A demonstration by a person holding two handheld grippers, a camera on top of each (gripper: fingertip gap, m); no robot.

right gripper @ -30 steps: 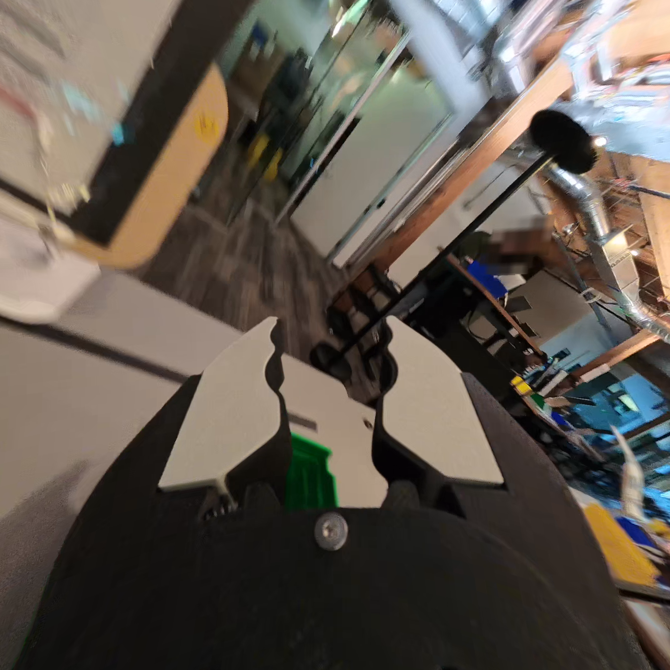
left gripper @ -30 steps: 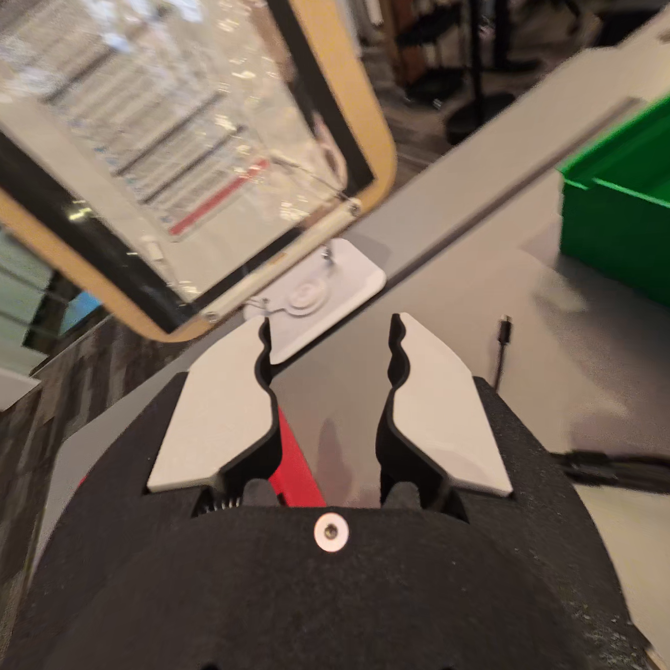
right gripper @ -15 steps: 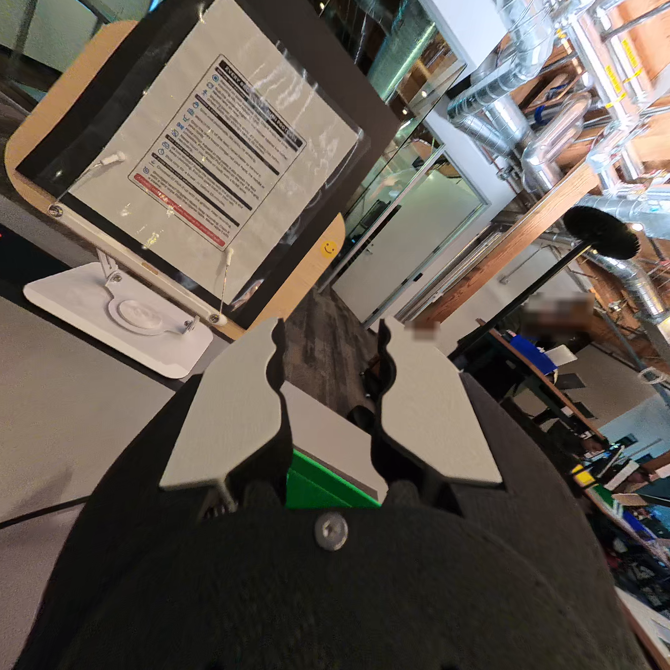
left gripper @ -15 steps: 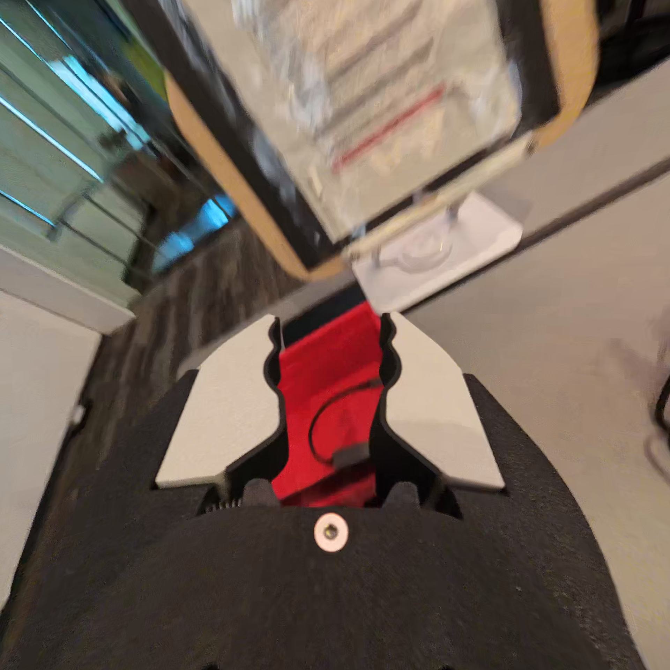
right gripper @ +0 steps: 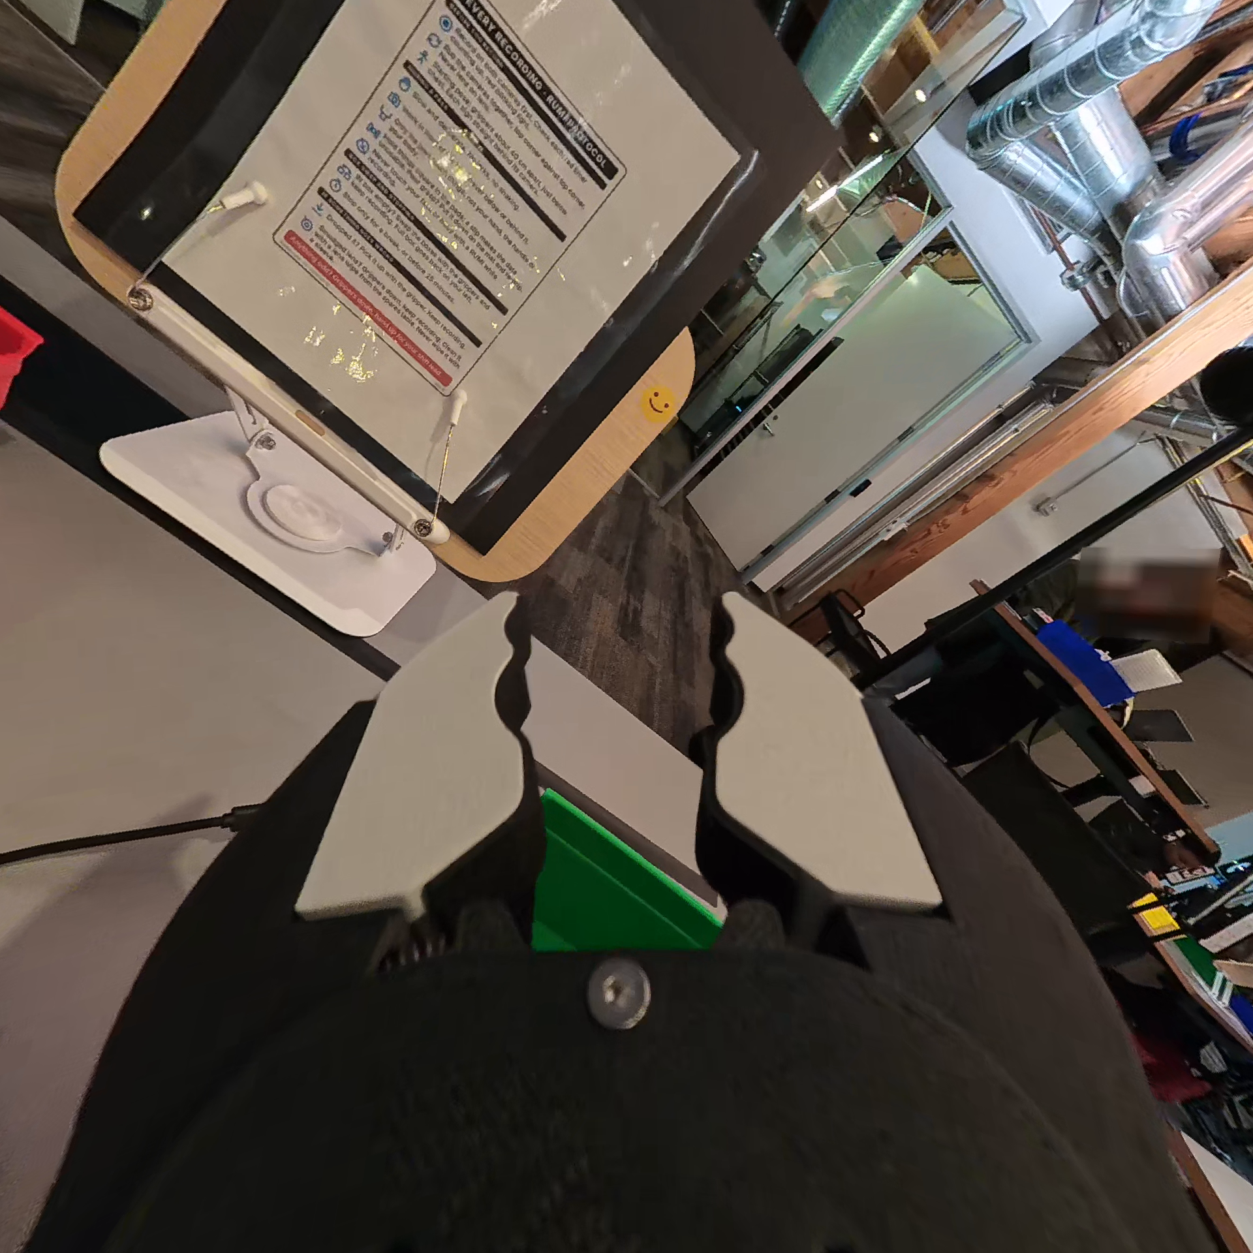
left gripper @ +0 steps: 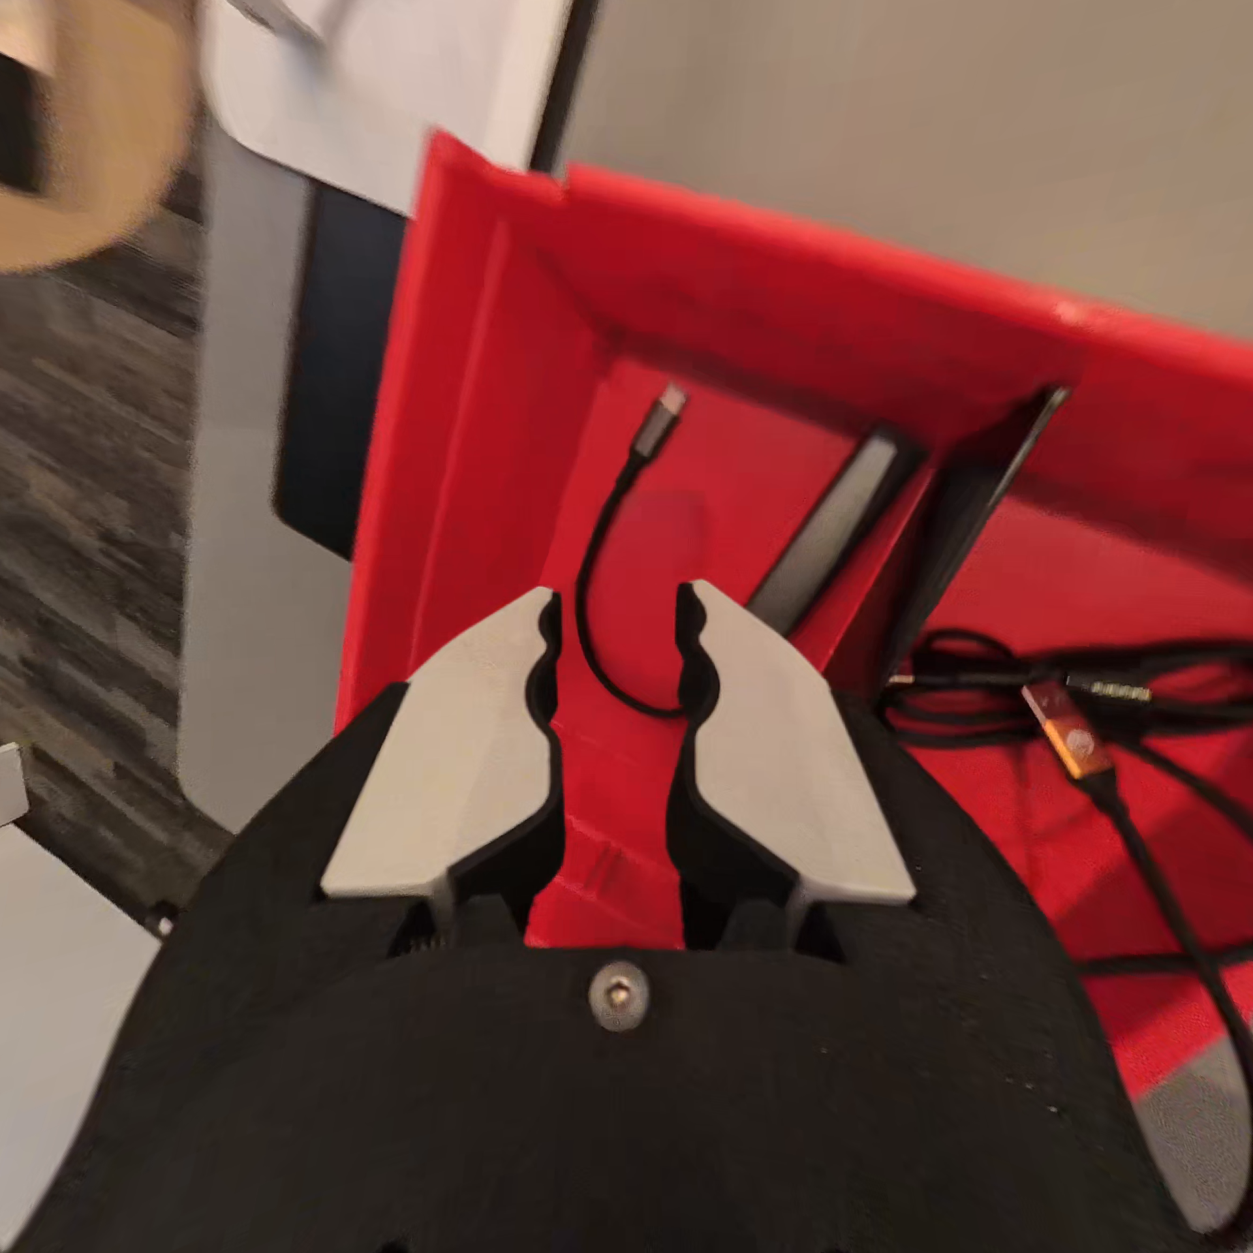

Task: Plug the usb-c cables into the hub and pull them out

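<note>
Left wrist view blurred, left claw (left gripper: 618,600) apart over red bin (left gripper: 746,271), hub (left gripper: 824,525) half hidden, right claw (right gripper: 618,610) apart

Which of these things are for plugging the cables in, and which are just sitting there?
For the job:
hub, with its own short cable, in the red bin
loose black cables in the bin's next compartment
left gripper, open above the bin
right gripper, open

Just sitting there:
green bin
sign on a white stand

L gripper (left gripper: 618,600) jaws apart, empty | over red bin (left gripper: 780,271) | hub (left gripper: 830,519) + cables (left gripper: 1112,698) inside
</note>
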